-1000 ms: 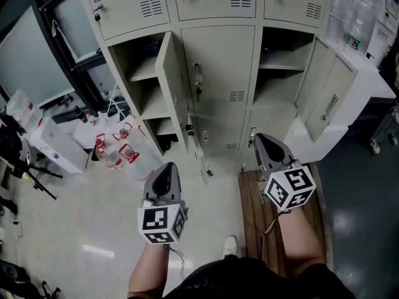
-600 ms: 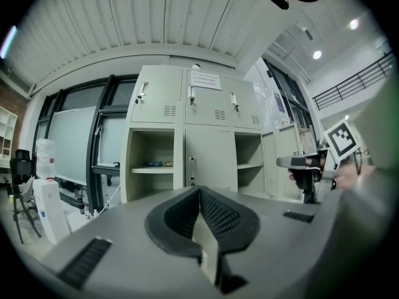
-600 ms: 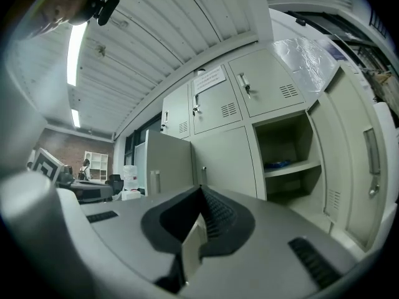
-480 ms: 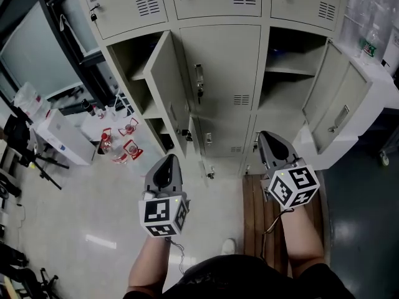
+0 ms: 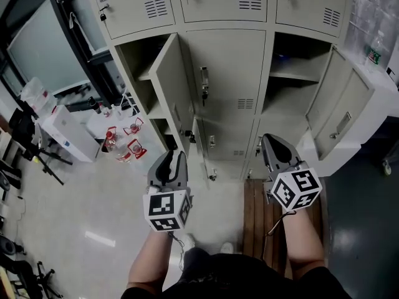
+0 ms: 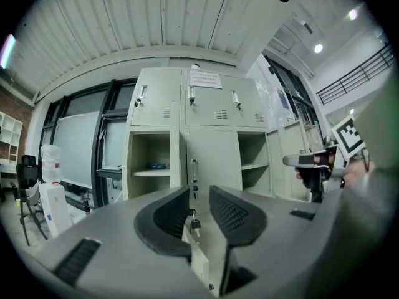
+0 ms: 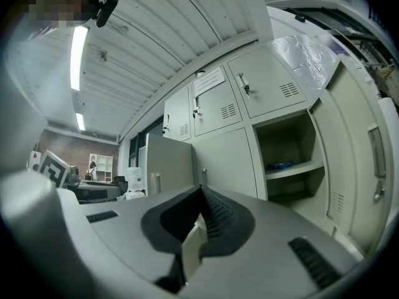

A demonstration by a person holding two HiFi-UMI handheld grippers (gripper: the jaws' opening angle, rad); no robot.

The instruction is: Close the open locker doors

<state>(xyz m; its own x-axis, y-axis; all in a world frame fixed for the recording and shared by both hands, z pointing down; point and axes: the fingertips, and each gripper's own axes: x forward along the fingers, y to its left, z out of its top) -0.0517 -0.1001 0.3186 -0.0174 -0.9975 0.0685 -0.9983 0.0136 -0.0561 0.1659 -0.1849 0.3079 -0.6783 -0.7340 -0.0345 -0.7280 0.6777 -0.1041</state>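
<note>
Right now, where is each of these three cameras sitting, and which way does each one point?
Head view: on the person's head, looking steeply down at the lockers; shows both forearms, the left gripper and the right gripper.
Left gripper view: rides the left gripper, facing the lockers level; its jaws have just been opening, with nothing between them.
Right gripper view: rides the right gripper, facing the lockers; its jaws are shut and empty.
Shared: all three show the closed middle door.
</note>
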